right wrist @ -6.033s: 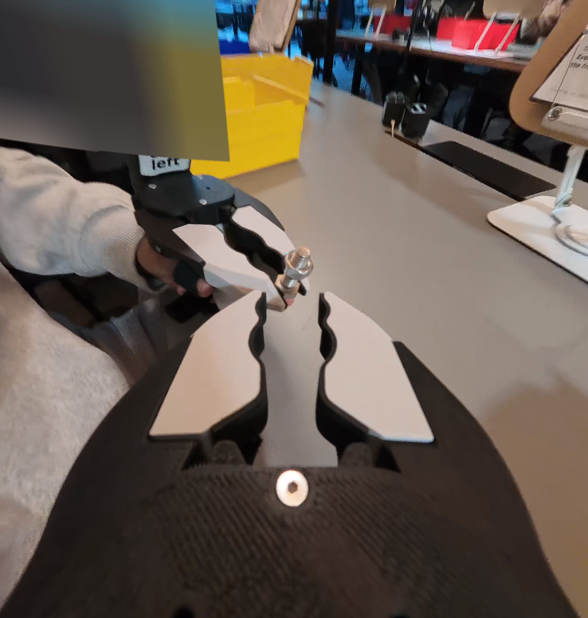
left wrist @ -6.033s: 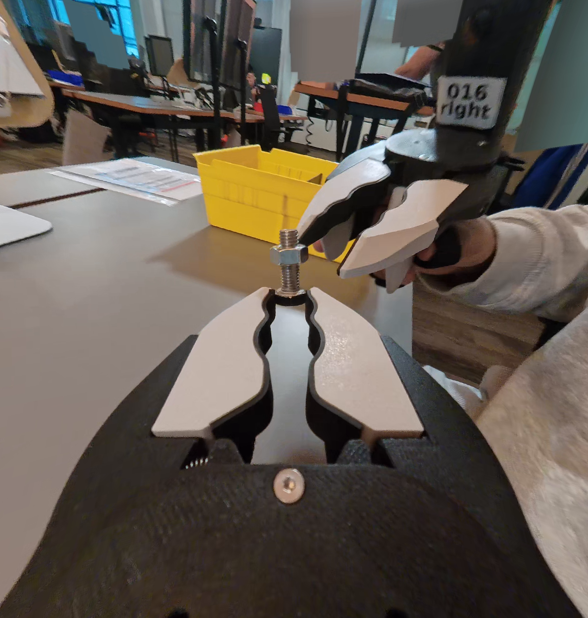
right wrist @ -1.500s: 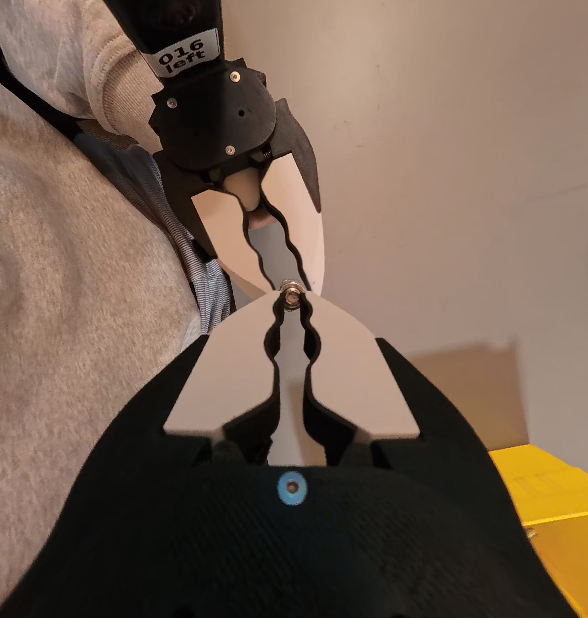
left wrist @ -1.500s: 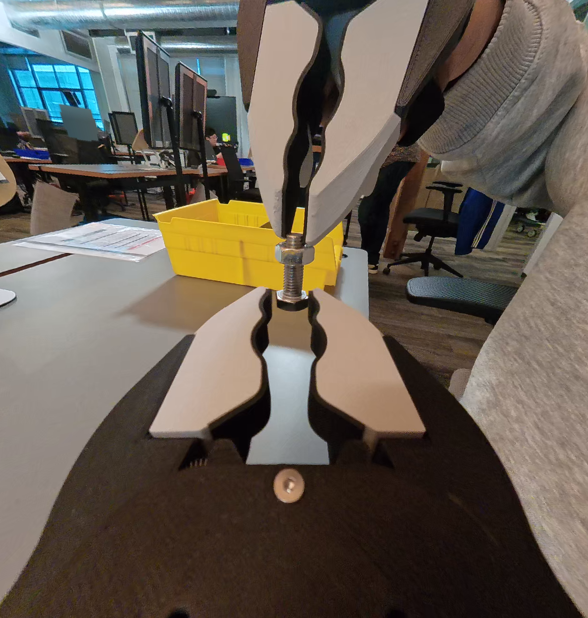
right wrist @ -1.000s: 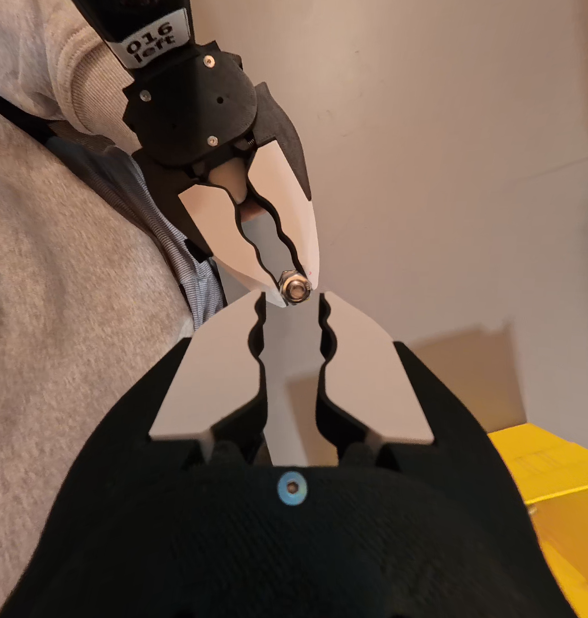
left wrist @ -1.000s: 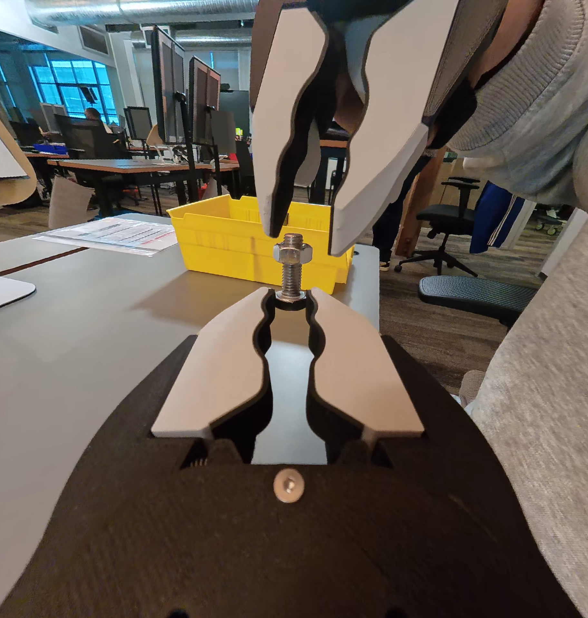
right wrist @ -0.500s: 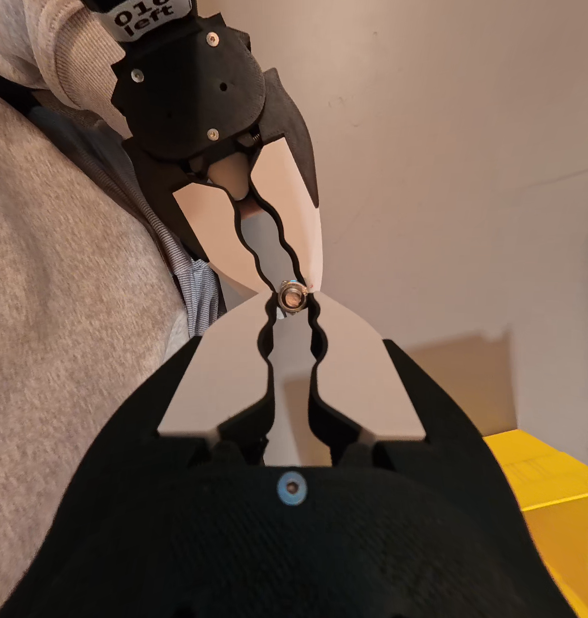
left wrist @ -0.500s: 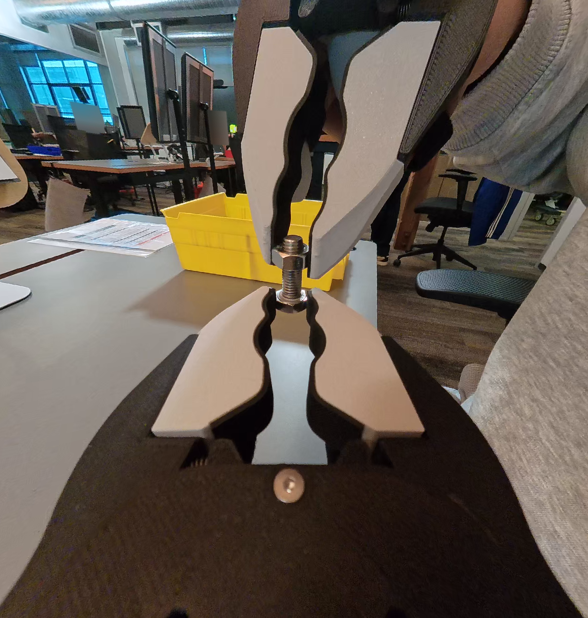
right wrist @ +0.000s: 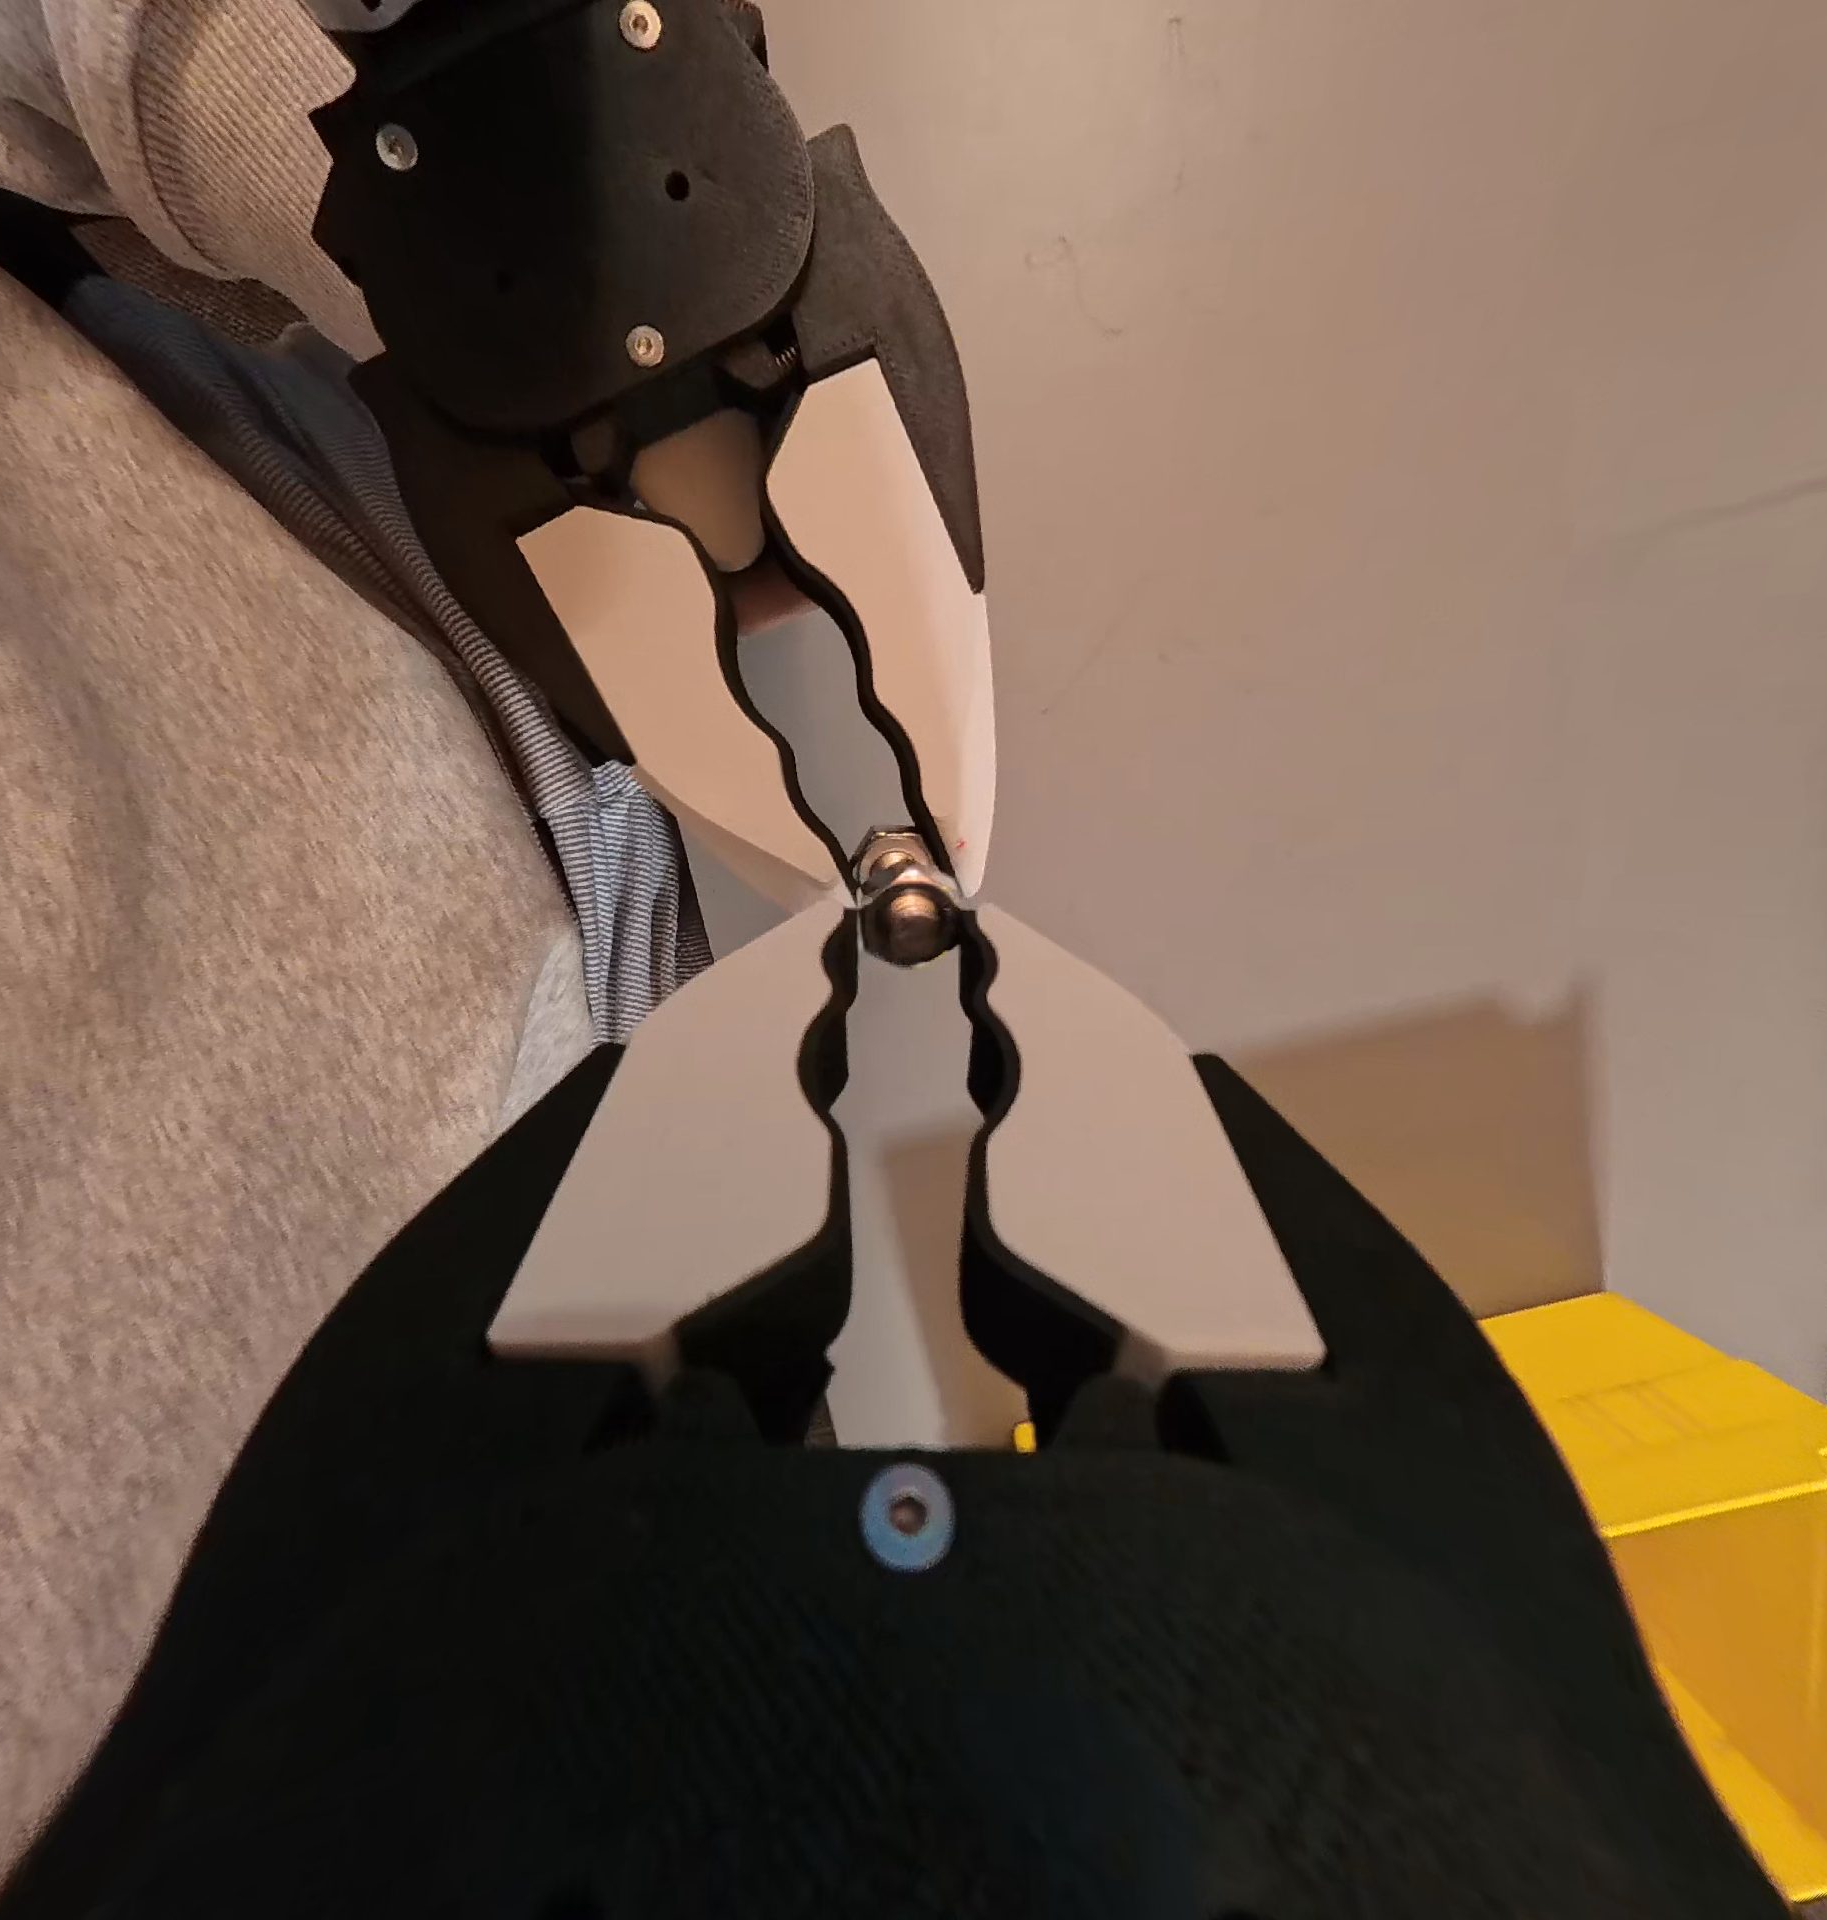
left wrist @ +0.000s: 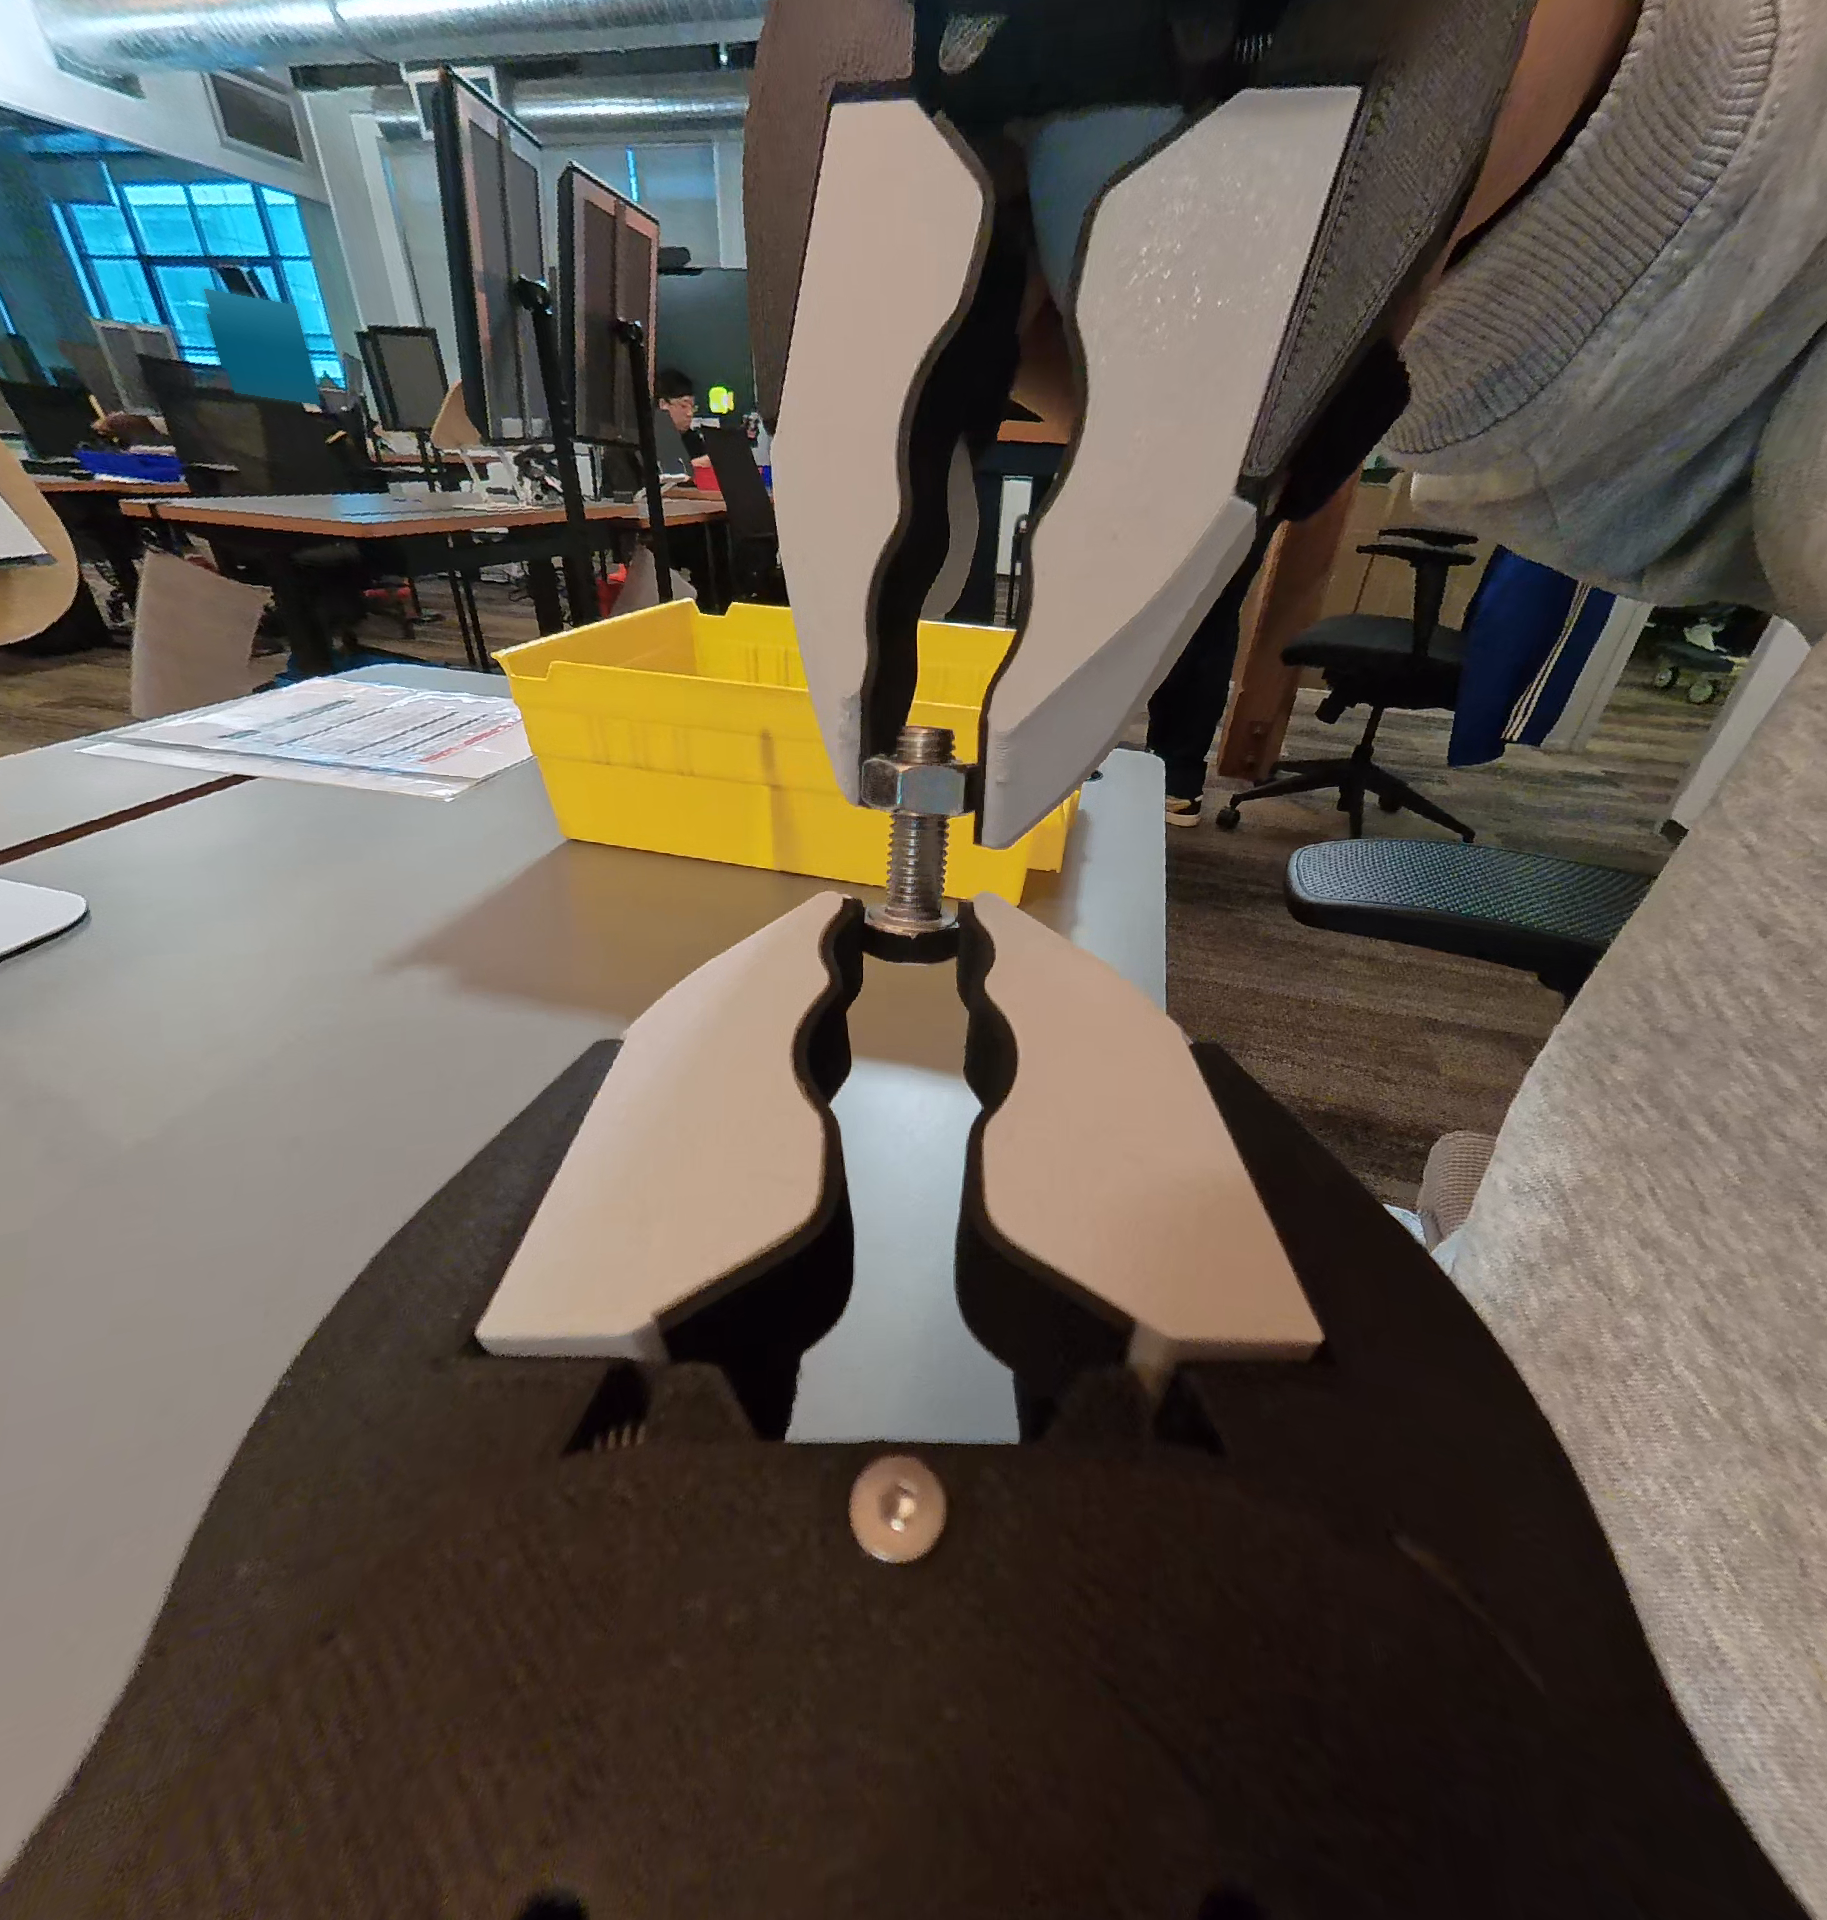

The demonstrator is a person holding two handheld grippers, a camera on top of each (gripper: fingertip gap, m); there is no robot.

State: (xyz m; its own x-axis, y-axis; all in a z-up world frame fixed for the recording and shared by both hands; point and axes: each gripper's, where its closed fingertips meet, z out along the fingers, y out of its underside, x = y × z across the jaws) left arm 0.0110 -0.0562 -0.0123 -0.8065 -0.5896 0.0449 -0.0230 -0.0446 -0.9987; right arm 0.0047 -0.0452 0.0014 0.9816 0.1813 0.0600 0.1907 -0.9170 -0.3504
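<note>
A steel bolt [left wrist: 915, 862] stands upright with its head clamped between the tips of my left gripper [left wrist: 907, 920], which is shut on it. A hex nut [left wrist: 917, 781] sits near the top of the bolt's thread. My right gripper [left wrist: 924, 784] comes down from above and is shut on the nut. In the right wrist view, my right gripper [right wrist: 904, 920] pinches the nut [right wrist: 904, 928] end-on, with the left gripper [right wrist: 883, 847] just beyond it, above the grey table [right wrist: 1408, 520].
A yellow bin [left wrist: 680, 727] stands on the grey table [left wrist: 213, 1039] behind the bolt; it also shows in the right wrist view [right wrist: 1667, 1455]. A laminated sheet [left wrist: 327, 722] lies at the left. An office chair [left wrist: 1460, 894] is off the table's right edge. Grey sleeves [left wrist: 1667, 935] fill the right side. Both grippers' tips are close together, under 4 cm apart.
One second ago the right gripper hung open above the nut. It came down and closed on the nut, and has since turned a little with it. The left gripper kept hold of the bolt.
</note>
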